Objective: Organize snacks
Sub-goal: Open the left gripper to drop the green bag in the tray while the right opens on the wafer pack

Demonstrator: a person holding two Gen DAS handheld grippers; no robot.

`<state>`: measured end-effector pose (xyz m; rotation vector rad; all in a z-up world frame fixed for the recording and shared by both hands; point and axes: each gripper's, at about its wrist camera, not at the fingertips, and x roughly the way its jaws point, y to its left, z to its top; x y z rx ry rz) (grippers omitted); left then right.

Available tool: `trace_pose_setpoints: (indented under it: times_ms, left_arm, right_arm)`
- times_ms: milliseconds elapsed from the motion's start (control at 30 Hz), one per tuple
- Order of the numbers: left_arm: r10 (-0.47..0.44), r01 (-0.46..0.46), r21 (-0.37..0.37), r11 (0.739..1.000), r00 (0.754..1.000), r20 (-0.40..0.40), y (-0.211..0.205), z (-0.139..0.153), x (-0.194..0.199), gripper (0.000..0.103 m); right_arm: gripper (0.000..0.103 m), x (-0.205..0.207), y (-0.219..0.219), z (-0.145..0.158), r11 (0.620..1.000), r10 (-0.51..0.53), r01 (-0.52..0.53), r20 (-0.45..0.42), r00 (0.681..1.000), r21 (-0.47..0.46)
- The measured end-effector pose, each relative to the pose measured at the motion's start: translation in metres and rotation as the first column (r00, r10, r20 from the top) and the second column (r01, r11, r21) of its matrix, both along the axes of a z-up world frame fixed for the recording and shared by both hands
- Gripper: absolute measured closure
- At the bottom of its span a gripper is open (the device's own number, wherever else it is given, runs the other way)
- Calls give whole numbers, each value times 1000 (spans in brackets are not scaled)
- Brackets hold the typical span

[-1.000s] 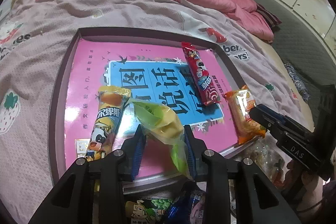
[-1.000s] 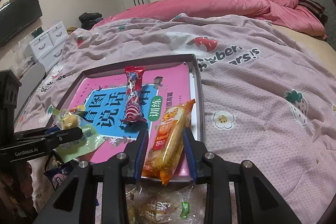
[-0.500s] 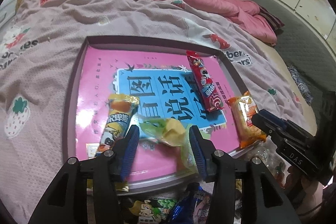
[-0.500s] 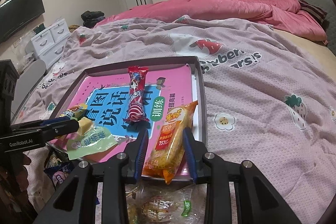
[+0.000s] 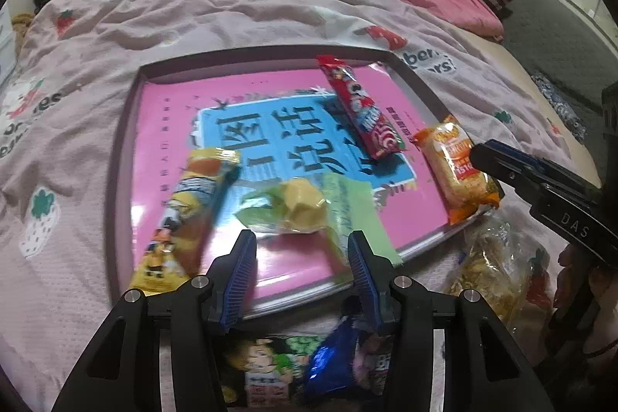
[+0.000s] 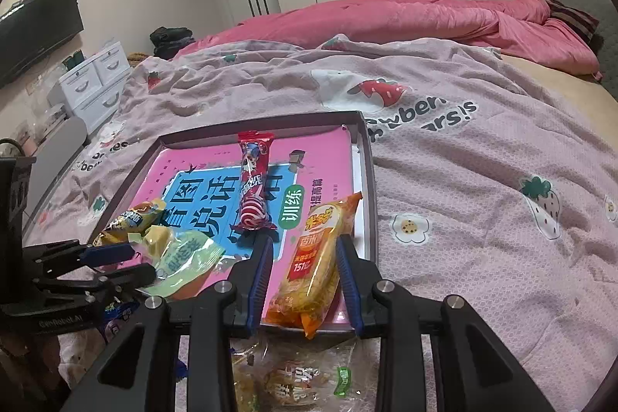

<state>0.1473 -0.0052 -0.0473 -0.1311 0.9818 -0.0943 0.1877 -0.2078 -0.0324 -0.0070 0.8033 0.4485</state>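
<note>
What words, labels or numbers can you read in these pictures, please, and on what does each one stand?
"DAS": on the right gripper, seen from the left wrist.
"GenRobot.AI": on the left gripper, faint.
"训练": green badge on the pink book in the tray.
"151": on the orange snack pack.
"...wberr... ...ars!s": partly cut off, on the blanket.
The book's big blue title, the red snack bar, the green packet and the yellow snack bar: blurred or partly hidden, not reliably readable.

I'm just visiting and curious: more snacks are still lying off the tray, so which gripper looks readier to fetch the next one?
Probably the left gripper: its jaws have just opened, leaving the green packet lying on the tray. The right gripper is clamped on the orange packet.
</note>
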Motion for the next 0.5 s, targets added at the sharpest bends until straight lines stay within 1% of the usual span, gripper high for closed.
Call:
trace_pose_setpoints:
  times_ms: [67, 200, 367, 433, 500]
  left_arm:
    - [-3, 3, -4, 1000, 1000, 0, -3, -2, 1, 52]
    - [7, -7, -51, 999, 1000, -3, -1, -2, 3, 52]
    - [20, -19, -79, 997, 1000, 14, 4, 6, 2, 52]
    - [25, -24, -95, 995, 1000, 17, 6, 9, 1, 51]
    - [29, -26, -103, 994, 999, 22, 8, 13, 0, 48]
  right_arm:
    - [69, 0, 0, 0, 1000, 0, 0, 1, 1000, -1]
    - [69, -1, 0, 1, 1000, 3, -3, 6, 1000, 8]
    - [69, -3, 0, 4, 1000, 10, -10, 15, 1000, 15]
    - [67, -4, 0, 5, 1000, 11, -11, 16, 1000, 18]
    - [63, -4, 0, 7, 1000, 13, -14, 17, 1000, 28]
